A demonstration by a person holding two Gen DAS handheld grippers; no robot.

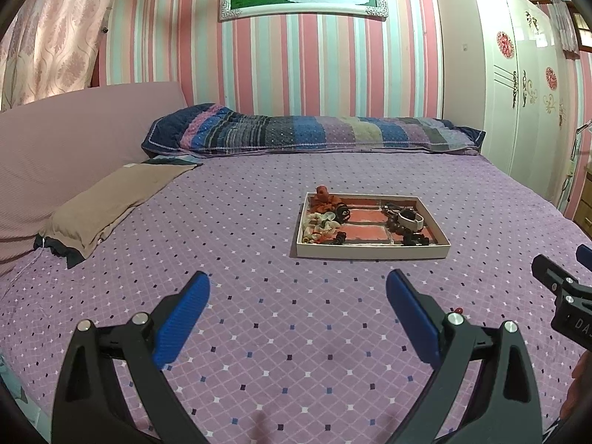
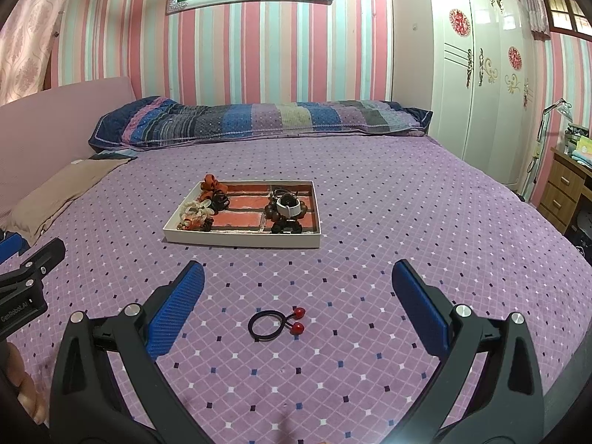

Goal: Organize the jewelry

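A shallow white tray (image 2: pixel 240 240) (image 1: pixel 370 252) with a brick-pattern floor lies on the purple bedspread. Hair ties and scrunchies (image 2: pixel 201 207) (image 1: pixel 325 214) fill its left side; dark beads and a white band (image 2: pixel 286 209) (image 1: pixel 407 222) sit on its right. A black hair tie with two red balls (image 2: pixel 275 321) lies loose on the spread, between and just ahead of my right gripper's (image 2: pixel 298 277) blue pads. That gripper is open and empty. My left gripper (image 1: pixel 298 288) is open too, over bare spread short of the tray. In the left wrist view only a red speck (image 1: pixel 458 310) of the hair tie shows.
A striped quilt (image 2: pixel 259 120) lies folded along the striped wall. A tan pillow (image 1: pixel 111 203) rests by the pink headboard on the left. A white wardrobe (image 2: pixel 481 74) and a wooden drawer unit (image 2: pixel 562 188) stand to the right of the bed.
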